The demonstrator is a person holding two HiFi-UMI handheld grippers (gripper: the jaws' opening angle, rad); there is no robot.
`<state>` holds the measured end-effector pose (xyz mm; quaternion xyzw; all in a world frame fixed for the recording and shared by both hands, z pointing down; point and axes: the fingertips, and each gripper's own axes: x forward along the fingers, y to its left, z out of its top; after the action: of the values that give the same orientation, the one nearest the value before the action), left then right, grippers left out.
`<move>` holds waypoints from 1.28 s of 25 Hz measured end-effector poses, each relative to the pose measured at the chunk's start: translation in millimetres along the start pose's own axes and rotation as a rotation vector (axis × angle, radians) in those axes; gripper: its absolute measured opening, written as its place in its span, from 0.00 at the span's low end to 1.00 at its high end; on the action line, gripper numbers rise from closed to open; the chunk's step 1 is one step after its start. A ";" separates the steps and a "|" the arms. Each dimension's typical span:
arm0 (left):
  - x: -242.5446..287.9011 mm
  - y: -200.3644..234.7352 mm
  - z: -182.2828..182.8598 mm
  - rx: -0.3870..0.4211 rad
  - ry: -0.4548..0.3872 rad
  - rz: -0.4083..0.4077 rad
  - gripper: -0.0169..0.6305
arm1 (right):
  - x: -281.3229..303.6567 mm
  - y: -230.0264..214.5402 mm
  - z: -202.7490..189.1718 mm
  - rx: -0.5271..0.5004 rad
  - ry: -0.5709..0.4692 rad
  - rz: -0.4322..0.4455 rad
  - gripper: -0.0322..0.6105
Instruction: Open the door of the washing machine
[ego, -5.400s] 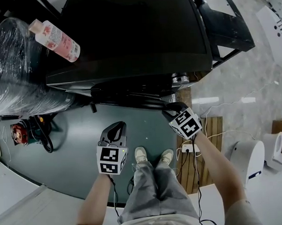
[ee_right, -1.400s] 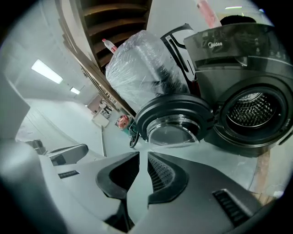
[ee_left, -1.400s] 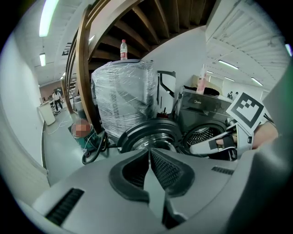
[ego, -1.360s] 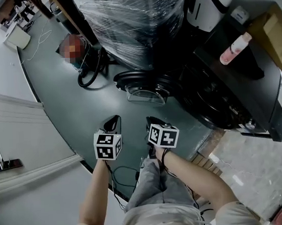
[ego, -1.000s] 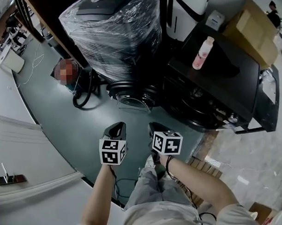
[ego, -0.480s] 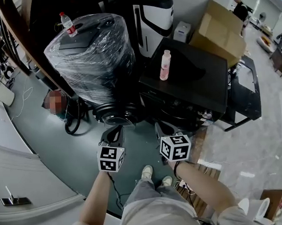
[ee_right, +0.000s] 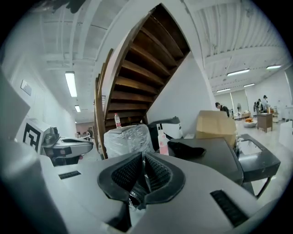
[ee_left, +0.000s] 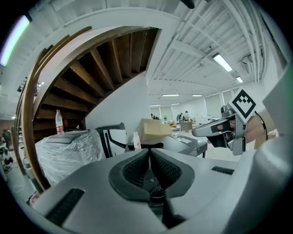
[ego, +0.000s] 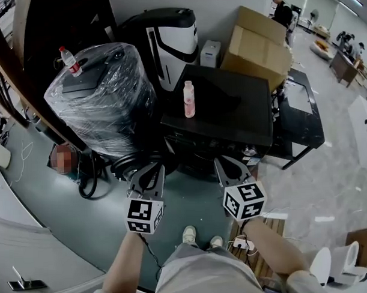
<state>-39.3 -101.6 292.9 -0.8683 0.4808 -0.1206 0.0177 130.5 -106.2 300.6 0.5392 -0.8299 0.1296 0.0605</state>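
Note:
The black washing machine [ego: 230,108] stands ahead with a pink bottle [ego: 188,99] on its lid. Its round door [ego: 133,164] hangs open at the lower left of its front. In the head view my left gripper [ego: 152,169] floats just over the open door, pads together and empty. My right gripper [ego: 224,164] hovers before the machine's front, touching nothing. Seen in its own view, the right gripper [ee_right: 143,157] has its jaws closing, a thin gap left, with nothing between them. The left gripper [ee_left: 149,153] points level toward the machine [ee_left: 183,144].
A plastic-wrapped appliance [ego: 97,98] with a water bottle [ego: 71,61] on it stands left of the machine. Behind are a white and black appliance [ego: 168,44] and cardboard boxes [ego: 258,44]. A black stand [ego: 300,118] sits at the right, cables [ego: 85,182] on the floor, and a wooden staircase [ee_right: 137,77] overhead.
Both grippers have risen from near the floor to the height of the machine's front and spread apart. The head view has swung up onto the machine; the door has stayed open.

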 end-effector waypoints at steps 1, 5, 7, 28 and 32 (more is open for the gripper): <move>0.5 -3.1 10.3 0.015 -0.022 -0.008 0.07 | -8.1 -2.8 8.2 -0.010 -0.023 -0.010 0.12; 2.1 -17.5 47.6 0.055 -0.106 -0.042 0.07 | -41.5 -13.0 35.2 -0.051 -0.101 -0.043 0.12; 2.4 -26.9 63.8 0.089 -0.129 -0.063 0.07 | -59.3 -15.8 47.1 -0.084 -0.128 -0.053 0.12; -15.6 -103.6 151.8 0.145 -0.336 -0.151 0.07 | -180.0 -17.7 110.5 -0.257 -0.265 -0.128 0.09; -15.9 -106.0 147.7 0.148 -0.327 -0.152 0.07 | -182.2 -17.7 110.3 -0.247 -0.263 -0.126 0.09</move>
<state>74.2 -43.9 162.1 -0.9064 0.3945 -0.0138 0.1501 225.9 16.3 153.7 0.5909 -0.8048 -0.0489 0.0249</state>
